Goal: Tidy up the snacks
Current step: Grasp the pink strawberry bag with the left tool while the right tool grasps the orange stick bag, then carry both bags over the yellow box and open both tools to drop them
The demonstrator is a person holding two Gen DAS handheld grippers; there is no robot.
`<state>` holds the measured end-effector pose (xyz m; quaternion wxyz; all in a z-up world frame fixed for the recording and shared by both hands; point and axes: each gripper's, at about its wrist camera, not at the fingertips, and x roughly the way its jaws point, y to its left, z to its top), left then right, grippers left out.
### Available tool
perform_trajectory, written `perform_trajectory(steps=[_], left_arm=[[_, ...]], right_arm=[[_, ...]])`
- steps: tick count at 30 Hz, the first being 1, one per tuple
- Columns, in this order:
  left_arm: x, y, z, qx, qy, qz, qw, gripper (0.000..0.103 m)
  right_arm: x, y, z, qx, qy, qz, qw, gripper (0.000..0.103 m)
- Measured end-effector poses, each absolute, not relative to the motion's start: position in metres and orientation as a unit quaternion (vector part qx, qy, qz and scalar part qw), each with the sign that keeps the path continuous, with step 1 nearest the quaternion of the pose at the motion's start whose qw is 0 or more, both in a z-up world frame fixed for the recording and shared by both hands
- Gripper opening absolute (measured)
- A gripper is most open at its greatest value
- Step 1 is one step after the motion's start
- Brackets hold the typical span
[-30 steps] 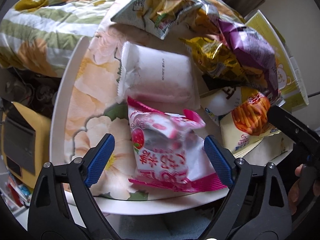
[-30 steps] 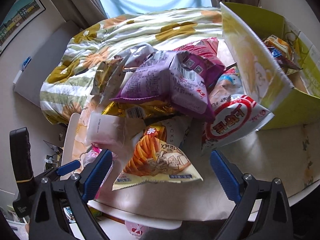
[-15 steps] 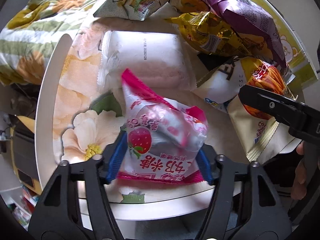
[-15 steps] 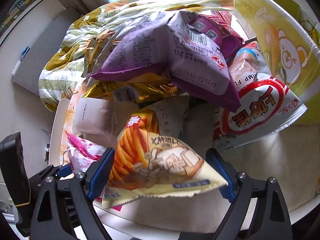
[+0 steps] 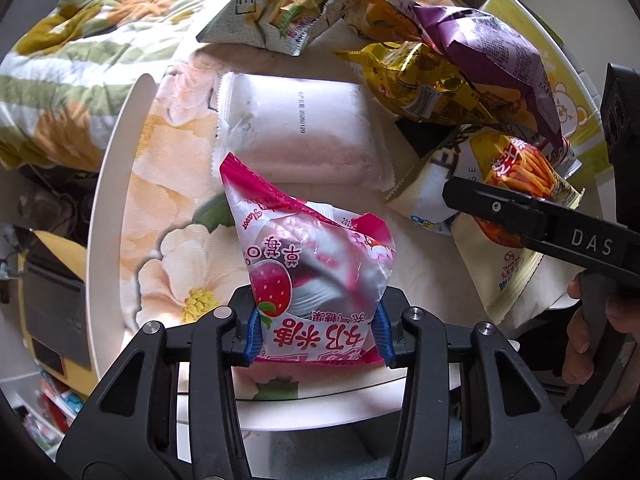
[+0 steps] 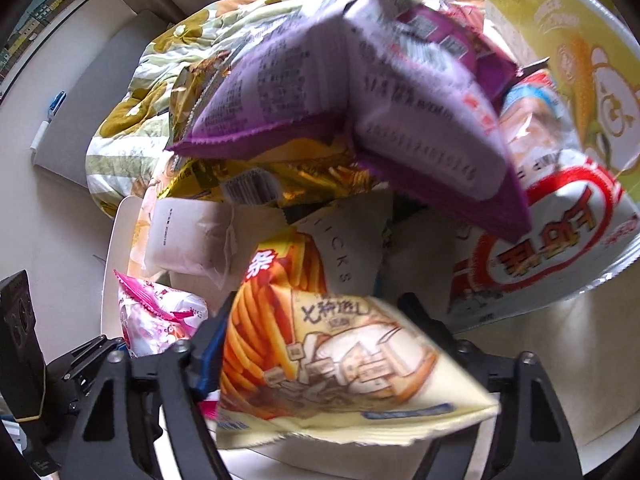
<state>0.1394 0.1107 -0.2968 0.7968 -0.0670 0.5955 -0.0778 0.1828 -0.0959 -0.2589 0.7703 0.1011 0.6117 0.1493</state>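
**Pink strawberry packet pinched, fries bag between my other jaws**

Left wrist view: my left gripper (image 5: 316, 330) is closed tight on the pink-and-white plastic strawberry candy packet (image 5: 312, 276), its blue pads (image 5: 253, 330) pressing into both sides of the packet's lower part. The packet stands at the near edge of the round white surface with a floral cloth (image 5: 160, 200). Just behind it lies a flat frosted white pillow-shaped wrapper (image 5: 300, 132). Further back and to the right sit a crumpled gold foil bag (image 5: 416, 84) and a purple snack bag (image 5: 492, 48). My right gripper's black arm crosses the right side, over the cream bag printed with orange fries (image 5: 516, 184).

Right wrist view: my right gripper (image 6: 316, 344) has just been closing its jaws, and the cream fries bag (image 6: 332, 360) is between them. The left blue pad (image 6: 214, 344) touches the bag's side; the bag hides the other pad, so I cannot tell whether the grip is firm. Behind, the purple snack bag (image 6: 360, 104) tops the pile, a red-and-white circle-logo bag (image 6: 548, 248) lies right, beside a yellow cardboard box with a bear (image 6: 580, 60).
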Motion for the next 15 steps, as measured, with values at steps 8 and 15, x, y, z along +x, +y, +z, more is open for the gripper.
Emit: perform_trajectory(steps=[8,15], left_arm=[[0.135,0.12,-0.285,-0.077,0.584,-0.077,0.805,0.039],[0.126,0.128,-0.26,-0.081,0.567,-0.078,0.816,0.039]], right_arm=[[0.174,-0.093,-0.251,0.09,0.602,0.153,0.778,0.059],[0.159,-0.094,-0.236,0.099,0.594,0.163,0.781,0.057]])
